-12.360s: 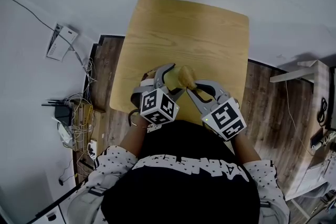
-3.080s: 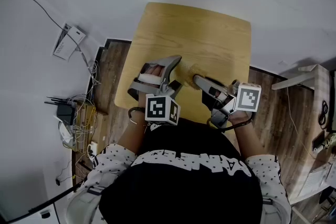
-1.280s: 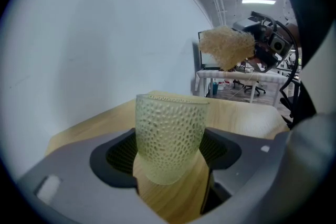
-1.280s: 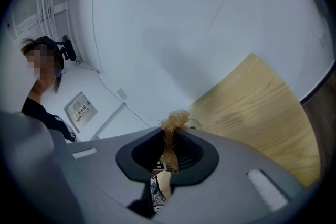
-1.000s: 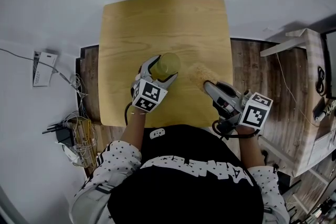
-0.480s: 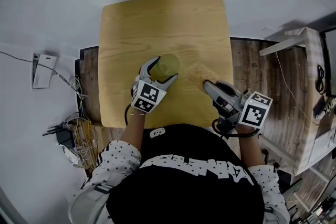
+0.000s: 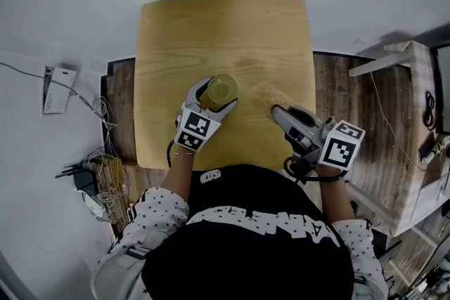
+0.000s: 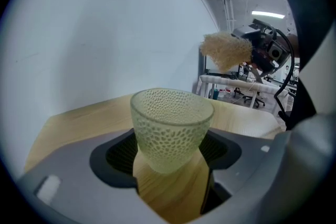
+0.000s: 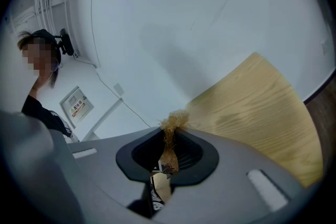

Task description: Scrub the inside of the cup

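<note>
A pale yellow-green glass cup (image 7: pixel 220 88) with a dimpled surface stands upright on the wooden table (image 7: pixel 211 24). My left gripper (image 7: pixel 216 95) is shut on it, one pad on each side of the cup (image 8: pixel 170 126), low on its body. To its right, my right gripper (image 7: pixel 273 109) is shut on a tan loofah scrubber (image 7: pixel 265 95), which hovers beside the cup and outside it. The left gripper view shows the scrubber (image 8: pixel 226 51) raised above the rim, off to the right. Only a thin tuft of the scrubber (image 9: pixel 169 126) shows between the right jaws.
The table's near edge runs just under both grippers. Left of the table, cables and a router (image 7: pixel 88 179) lie on the floor. A white bench (image 7: pixel 415 74) stands at the right. A person (image 9: pixel 39 89) is at the left of the right gripper view.
Both grippers keep their grip and stay nearly where they were. The head view has shifted slightly.
</note>
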Demonstrator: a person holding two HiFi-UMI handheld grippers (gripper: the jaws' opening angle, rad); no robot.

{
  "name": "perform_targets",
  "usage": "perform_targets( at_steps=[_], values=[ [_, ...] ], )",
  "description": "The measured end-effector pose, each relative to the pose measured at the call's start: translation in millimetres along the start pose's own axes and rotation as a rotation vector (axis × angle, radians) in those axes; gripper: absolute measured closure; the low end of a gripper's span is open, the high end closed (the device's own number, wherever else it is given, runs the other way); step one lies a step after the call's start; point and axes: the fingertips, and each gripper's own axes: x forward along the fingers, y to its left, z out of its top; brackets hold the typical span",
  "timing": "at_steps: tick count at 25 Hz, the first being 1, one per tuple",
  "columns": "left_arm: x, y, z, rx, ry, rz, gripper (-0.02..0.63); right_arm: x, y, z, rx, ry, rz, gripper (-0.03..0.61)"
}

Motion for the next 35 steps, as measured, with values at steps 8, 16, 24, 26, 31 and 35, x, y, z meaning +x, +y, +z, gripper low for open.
perform_targets(
  at_steps=[8, 16, 24, 26, 31, 35],
  values=[
    [-5, 6, -4, -0.054, -0.001, -0.005, 0.25, 12, 5, -3, -0.008, 0.019, 0.002, 0.52],
    [-9, 12, -8, -0.097, 0.012, 0.008, 0.249, 17, 9, -5, -0.018, 0.027, 0.003, 0.52],
    [-9, 16, -12, -0.129, 0.01, 0.017, 0.247, 16, 9, -6, -0.015, 0.022, -0.002, 0.52],
    [-11, 17, -8, -0.12, 0.001, 0.019, 0.247, 16, 9, -7, -0.015, 0.023, -0.003, 0.52],
    [-18, 19, -10, -0.161, -0.029, 0.029, 0.238, 15, 10, -8, -0.019, 0.025, 0.0, 0.52],
    [-29, 18, -2, -0.183, -0.064, 0.037, 0.236, 15, 14, -7, -0.028, 0.026, 0.009, 0.52]
  ],
)
